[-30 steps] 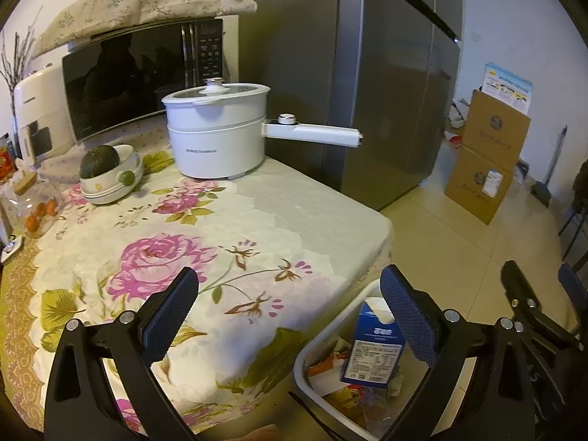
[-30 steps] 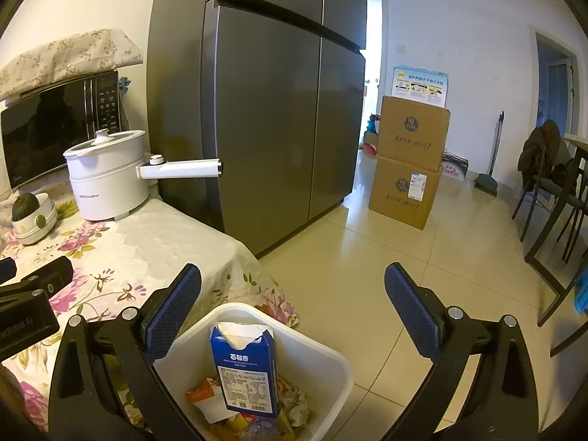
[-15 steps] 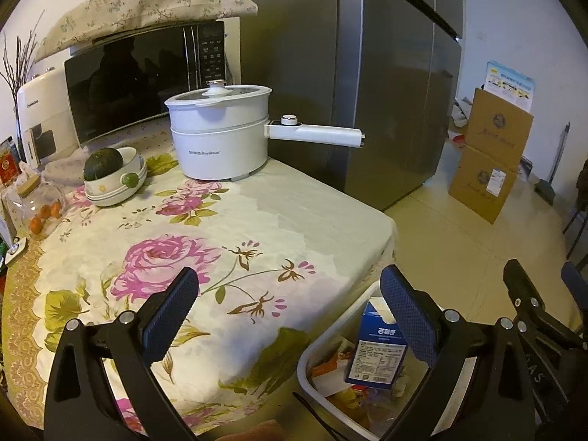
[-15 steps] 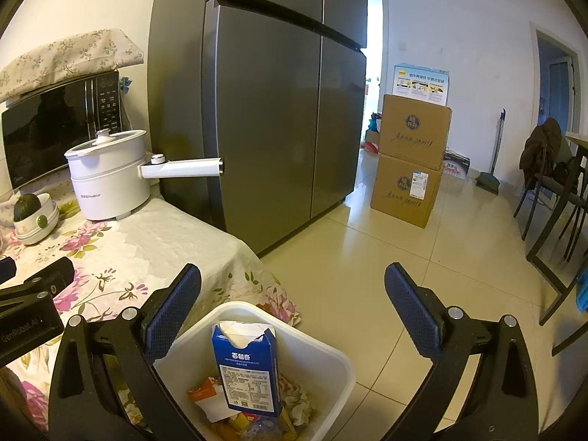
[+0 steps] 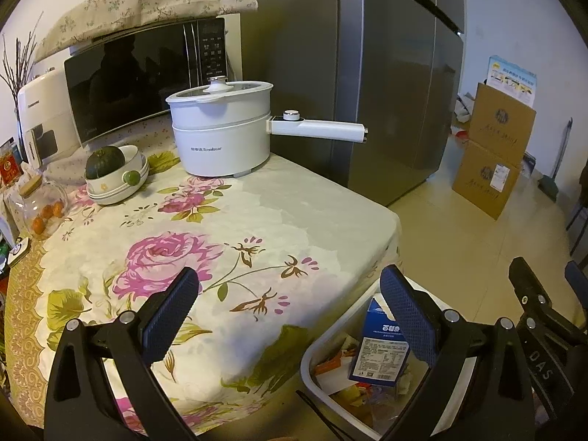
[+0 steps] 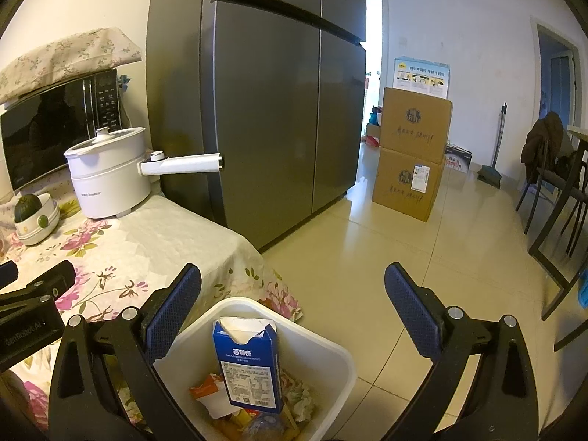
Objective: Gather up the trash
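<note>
A white trash bin (image 6: 330,352) stands on the floor by the table's corner, with a blue milk carton (image 6: 250,364) upright among wrappers and paper. It also shows in the left wrist view (image 5: 312,352), with the carton (image 5: 380,349). My right gripper (image 6: 292,305) is open and empty above the bin. My left gripper (image 5: 288,301) is open and empty over the table's near corner, with its right finger above the bin. The floral tablecloth (image 5: 228,250) in front of it carries no loose trash.
A white electric pot (image 5: 220,132) with a long handle, a bowl with a green squash (image 5: 114,176), a jar (image 5: 40,205) and a microwave (image 5: 139,73) stand at the table's back. A grey fridge (image 6: 264,92), cardboard boxes (image 6: 411,154) and chairs (image 6: 551,172) stand around the tiled floor.
Both grippers have drifted slightly back and up, so the table and bin sit a little lower in view. Both stay open and empty.
</note>
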Demonstrator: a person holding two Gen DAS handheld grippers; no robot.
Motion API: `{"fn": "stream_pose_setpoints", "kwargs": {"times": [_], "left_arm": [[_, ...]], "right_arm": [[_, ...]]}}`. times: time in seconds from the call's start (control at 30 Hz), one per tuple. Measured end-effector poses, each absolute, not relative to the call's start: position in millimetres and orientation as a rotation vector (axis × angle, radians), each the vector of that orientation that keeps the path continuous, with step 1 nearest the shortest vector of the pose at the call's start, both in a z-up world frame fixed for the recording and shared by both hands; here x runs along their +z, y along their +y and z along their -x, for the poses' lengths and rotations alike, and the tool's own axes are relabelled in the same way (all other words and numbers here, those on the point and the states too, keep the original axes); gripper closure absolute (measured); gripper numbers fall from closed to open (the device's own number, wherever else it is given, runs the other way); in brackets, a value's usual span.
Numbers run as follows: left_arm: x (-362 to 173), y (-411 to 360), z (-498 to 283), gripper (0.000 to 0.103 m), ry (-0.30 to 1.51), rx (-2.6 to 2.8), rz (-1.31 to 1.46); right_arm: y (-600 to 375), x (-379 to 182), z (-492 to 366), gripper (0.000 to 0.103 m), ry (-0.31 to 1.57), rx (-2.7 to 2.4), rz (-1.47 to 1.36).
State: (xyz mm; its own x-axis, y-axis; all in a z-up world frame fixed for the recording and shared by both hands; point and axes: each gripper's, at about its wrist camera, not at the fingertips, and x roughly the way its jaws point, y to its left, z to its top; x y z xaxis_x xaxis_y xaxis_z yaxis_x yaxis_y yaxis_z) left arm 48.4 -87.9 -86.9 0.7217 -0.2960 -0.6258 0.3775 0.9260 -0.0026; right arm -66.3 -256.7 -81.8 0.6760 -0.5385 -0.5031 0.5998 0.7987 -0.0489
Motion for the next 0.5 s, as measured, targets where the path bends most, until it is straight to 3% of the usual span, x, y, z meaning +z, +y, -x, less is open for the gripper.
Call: {"fn": "stream_pose_setpoints", "kwargs": {"times": [0.1,0.23,0.43,0.5], "left_arm": [[-88.8,-88.8,-48.6,0.009,0.671,-0.374,-0.133],[-90.0,-89.5,-47.0,0.021,0.661,-0.39,-0.131],[-92.0,-93.6,-44.7,0.031,0.654,-0.419,-0.146],[-92.0,-93.2,-45.2,0.031,0.658,-0.428,-0.139]], "right_arm": [[-257.8,-82.2,65.3,0.007,0.528,-0.639,-0.122],[-257.8,-82.6,65.2,0.007,0.529,-0.639,-0.124],[-258.7,-83.5,65.1,0.007,0.53,-0.645,-0.133],[-258.6,-83.9,65.0,0.007,0.531,-0.647,-0.129]]}}
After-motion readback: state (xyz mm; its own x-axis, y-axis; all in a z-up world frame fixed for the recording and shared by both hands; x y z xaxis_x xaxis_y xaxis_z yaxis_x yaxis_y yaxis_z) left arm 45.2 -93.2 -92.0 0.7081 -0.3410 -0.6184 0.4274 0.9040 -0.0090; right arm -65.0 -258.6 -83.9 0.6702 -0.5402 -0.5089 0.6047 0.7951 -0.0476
